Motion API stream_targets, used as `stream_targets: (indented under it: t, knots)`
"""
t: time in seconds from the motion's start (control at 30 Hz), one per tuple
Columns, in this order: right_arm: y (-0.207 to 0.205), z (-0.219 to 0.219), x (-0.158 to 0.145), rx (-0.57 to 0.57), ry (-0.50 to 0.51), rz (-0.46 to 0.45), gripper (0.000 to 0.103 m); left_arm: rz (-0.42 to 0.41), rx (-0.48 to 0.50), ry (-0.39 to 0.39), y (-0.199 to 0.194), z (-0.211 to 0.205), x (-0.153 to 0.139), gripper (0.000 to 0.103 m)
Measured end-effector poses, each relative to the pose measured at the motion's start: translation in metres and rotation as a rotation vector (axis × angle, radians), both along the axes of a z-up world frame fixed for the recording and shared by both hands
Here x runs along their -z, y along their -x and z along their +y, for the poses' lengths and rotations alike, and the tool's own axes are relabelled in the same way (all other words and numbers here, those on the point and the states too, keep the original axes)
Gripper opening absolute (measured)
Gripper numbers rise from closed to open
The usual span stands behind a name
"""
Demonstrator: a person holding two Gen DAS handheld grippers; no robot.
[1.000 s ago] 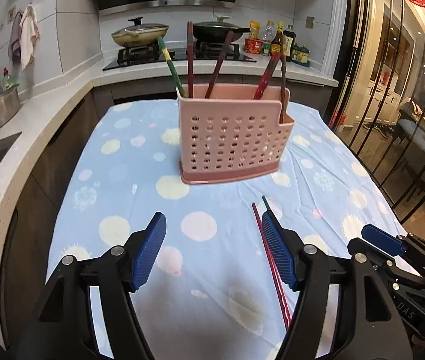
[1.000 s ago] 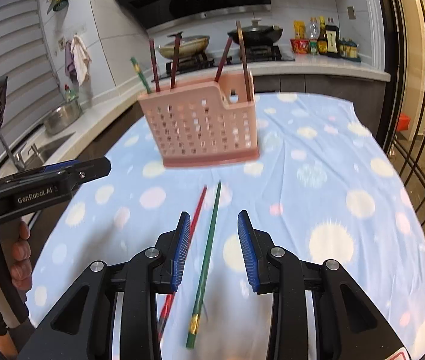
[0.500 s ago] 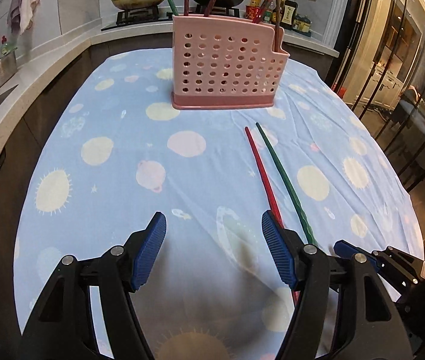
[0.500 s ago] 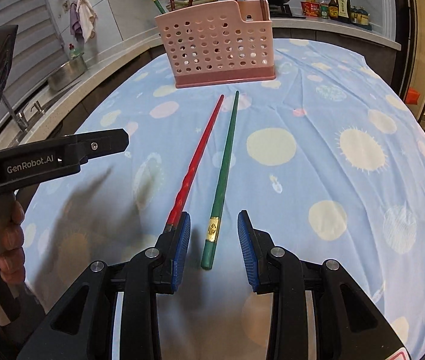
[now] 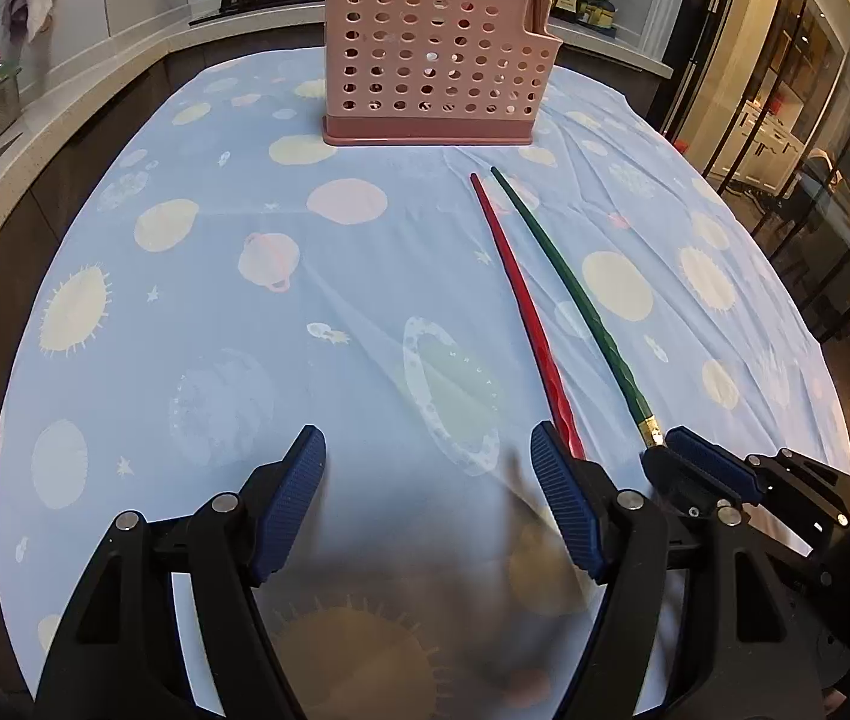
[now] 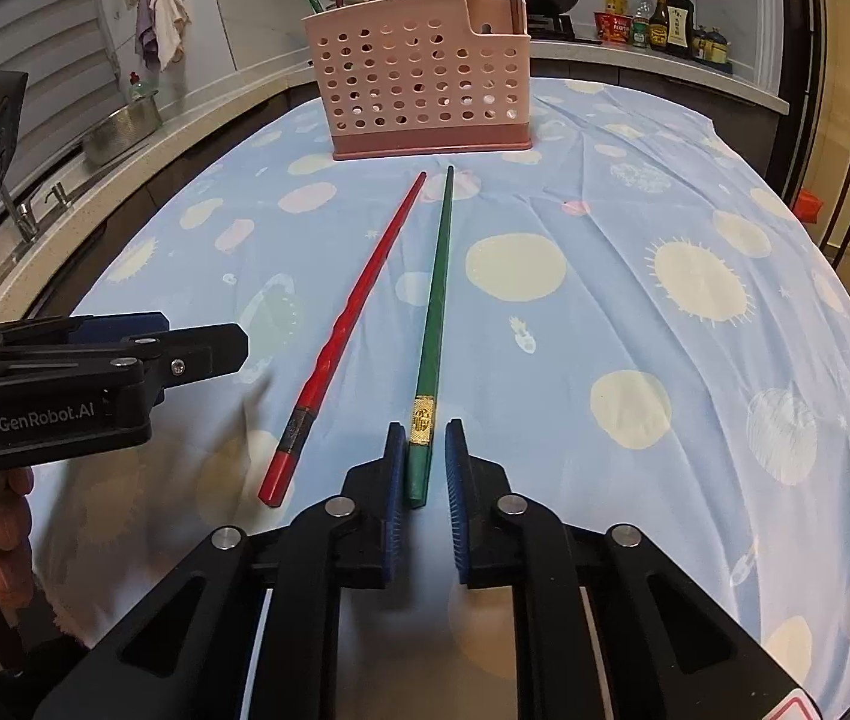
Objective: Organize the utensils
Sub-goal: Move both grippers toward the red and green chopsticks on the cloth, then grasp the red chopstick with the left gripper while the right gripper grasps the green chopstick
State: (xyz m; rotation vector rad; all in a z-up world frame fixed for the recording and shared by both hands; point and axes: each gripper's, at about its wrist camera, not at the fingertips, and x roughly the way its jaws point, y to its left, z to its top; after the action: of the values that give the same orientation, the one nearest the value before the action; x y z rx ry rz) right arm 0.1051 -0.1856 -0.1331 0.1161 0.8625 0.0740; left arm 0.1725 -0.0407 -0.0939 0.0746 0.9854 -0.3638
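Right wrist view: pink holder (image 6: 419,72) at the bench's (image 6: 694,300) far end, several chopsticks already standing in it. Outstanding: red chopstick (image 6: 353,324) and green chopstick (image 6: 433,312), lying side by side before it. Right tongs (image 6: 422,468) narrow, straddling the green one's butt end, not yet clamped. Left tongs (image 5: 427,480) wide, holding nothing. Versus half a second ago: right tongs narrower and further forward around the green chopstick.

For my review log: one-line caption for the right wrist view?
Right tool straddles the green chopstick, red chopstick beside it, pink holder behind.
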Motion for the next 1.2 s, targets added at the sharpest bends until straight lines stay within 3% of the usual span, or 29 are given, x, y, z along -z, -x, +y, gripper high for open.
stream_targets:
  t: [0.7, 1.07, 1.2]
  knots:
    - [0.024, -0.040, 0.003, 0.092, -0.054, -0.002, 0.007, 0.021, 0.121, -0.020, 0.024, -0.045, 0.010, 0.072]
    - [0.029, -0.045, 0.004, 0.082, -0.067, -0.011, 0.007, 0.003, 0.145, -0.040, 0.035, -0.056, 0.014, 0.058]
    - [0.029, -0.044, 0.004, 0.083, -0.066, -0.010, 0.007, -0.002, 0.154, -0.041, 0.039, -0.058, 0.013, 0.041]
